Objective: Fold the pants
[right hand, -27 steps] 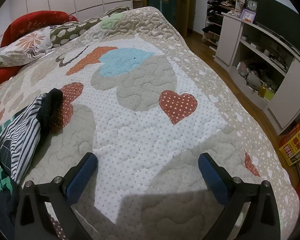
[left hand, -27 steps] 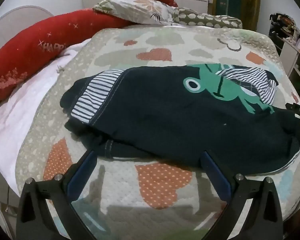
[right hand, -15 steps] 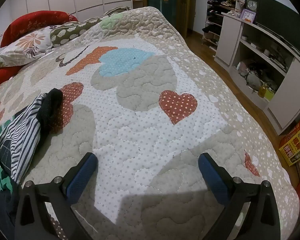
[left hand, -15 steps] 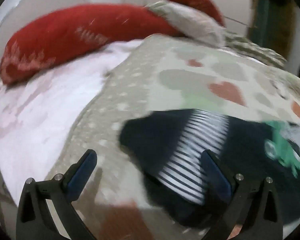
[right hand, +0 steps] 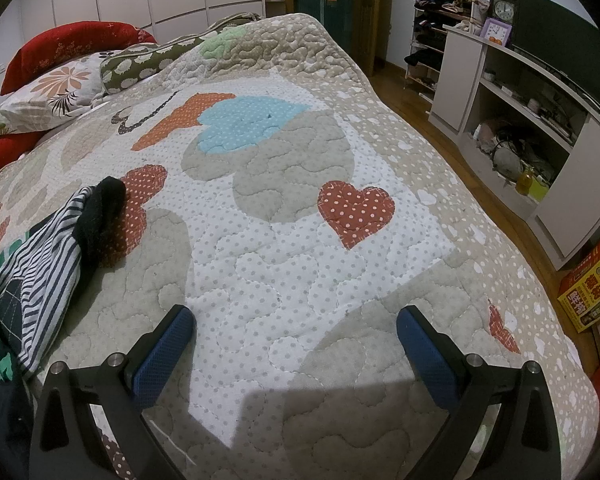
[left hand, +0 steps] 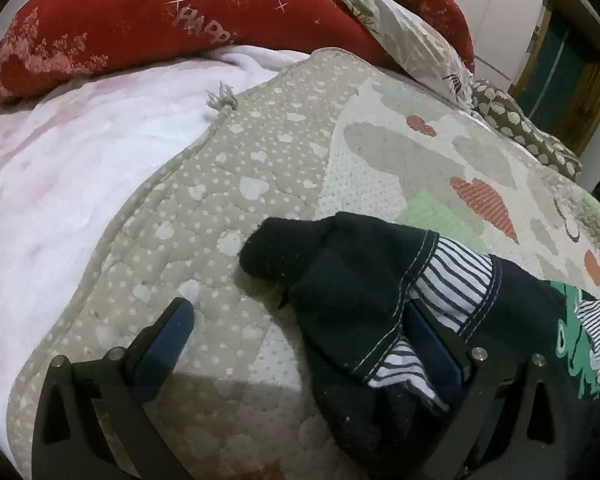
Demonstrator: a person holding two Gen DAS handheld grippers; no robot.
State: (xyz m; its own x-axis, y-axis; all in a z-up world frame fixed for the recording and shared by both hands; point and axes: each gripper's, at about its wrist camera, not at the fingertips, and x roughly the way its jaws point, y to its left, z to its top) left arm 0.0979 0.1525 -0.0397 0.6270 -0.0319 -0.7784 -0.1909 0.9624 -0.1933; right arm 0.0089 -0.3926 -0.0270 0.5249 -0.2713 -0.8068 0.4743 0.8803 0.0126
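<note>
**Ana:** Left wrist view had me worried. The left gripper (left hand: 296, 344) was spread wide, gripping nothing, and the dark pants (left hand: 356, 280) lay bunched on the quilt (left hand: 228, 184) ahead and to its right, with the striped cuff (left hand: 456, 284) draped over its right finger (left hand: 432, 344).

**Ben:** So what could have gone wrong?

**Ana:** If the fingers had closed there, I reckoned they would have pinched one loose flap, not the whole leg. Lifting by that would have dragged the heap crooked and spoiled any fold. They might also have snagged the quilt underneath, since the left finger (left hand: 168, 336) sat right down on it.

**Ben:** And the other hand?

**Ana:** The right gripper (right hand: 296, 356) was open too, empty, hovering over bare quilt. The pants (right hand: 32, 276) were off to its left, only the far striped end and a black cuff (right hand: 100, 208) showing. One hand working alone on floppy cloth seemed risky.

**Ben:** Could you make out the full shape?

**Ana:** No. The waistband and most of both legs were cut off at the frame edge or buried in folds. The tip of that right finger was hidden under fabric, so I couldn't tell how much cloth lay between the fingers.
</note>
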